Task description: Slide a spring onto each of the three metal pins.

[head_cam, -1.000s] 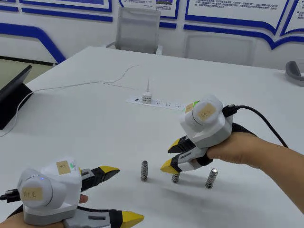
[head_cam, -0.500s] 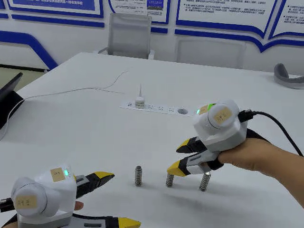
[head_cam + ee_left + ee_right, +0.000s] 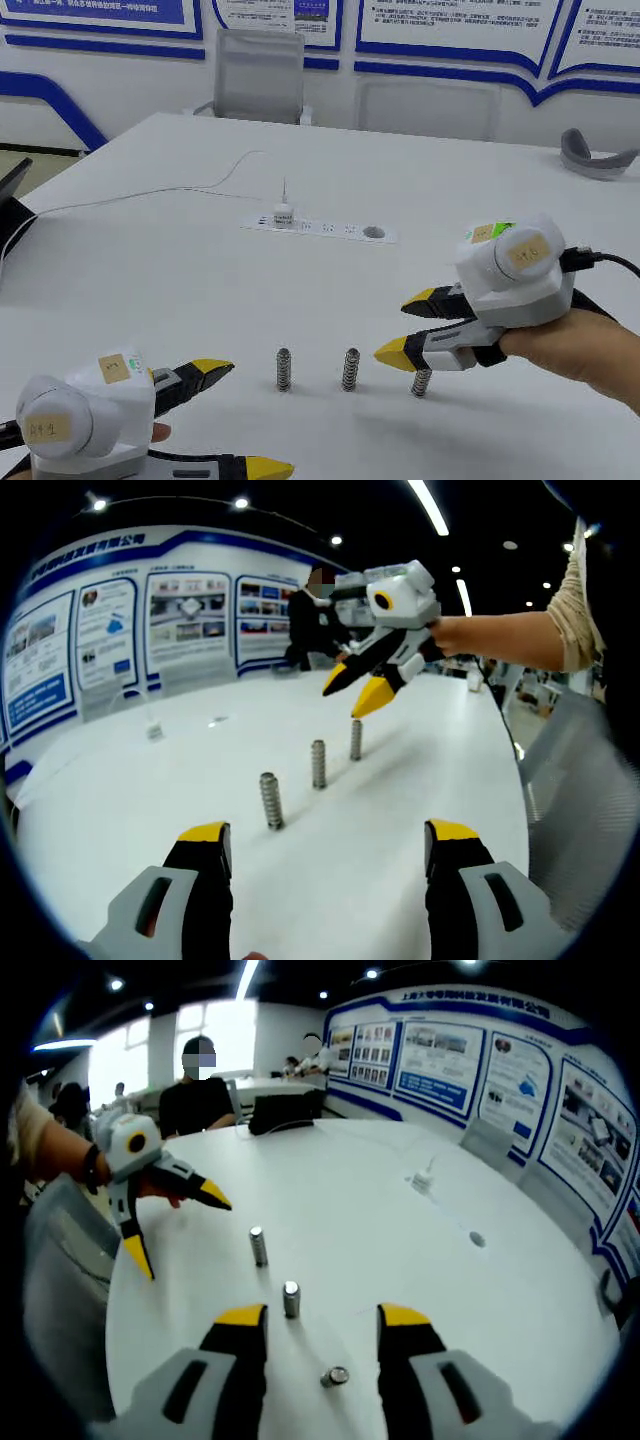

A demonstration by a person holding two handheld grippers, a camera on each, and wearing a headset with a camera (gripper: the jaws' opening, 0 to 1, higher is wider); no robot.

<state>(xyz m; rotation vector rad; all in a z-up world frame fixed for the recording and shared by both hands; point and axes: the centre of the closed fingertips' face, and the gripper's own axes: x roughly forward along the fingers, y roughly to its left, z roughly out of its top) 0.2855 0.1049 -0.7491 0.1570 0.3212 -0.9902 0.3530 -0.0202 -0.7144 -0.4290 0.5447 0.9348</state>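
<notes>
I have the broad white table [image 3: 180, 270] stretching wide ahead of both grippers, its far edge well beyond them. My right gripper [image 3: 400, 325] hovers with jaws spread wide, holding nothing, just above the rightmost spring. My left gripper [image 3: 255, 415] is equally spread and empty, near the leftmost. Three grey coiled metal springs [image 3: 351, 369] stand in a row between the grippers, the rightmost leaning slightly.

A: How many springs?
B: Three: first spring [image 3: 284, 369] nearest the left claw [image 3: 245, 415], middle spring [image 3: 350, 369], third spring [image 3: 421, 381] beside the right claw [image 3: 402, 326].
A: What else?
B: Two claws, one power strip [image 3: 318, 227] beyond them, one chair [image 3: 259, 75].
</notes>
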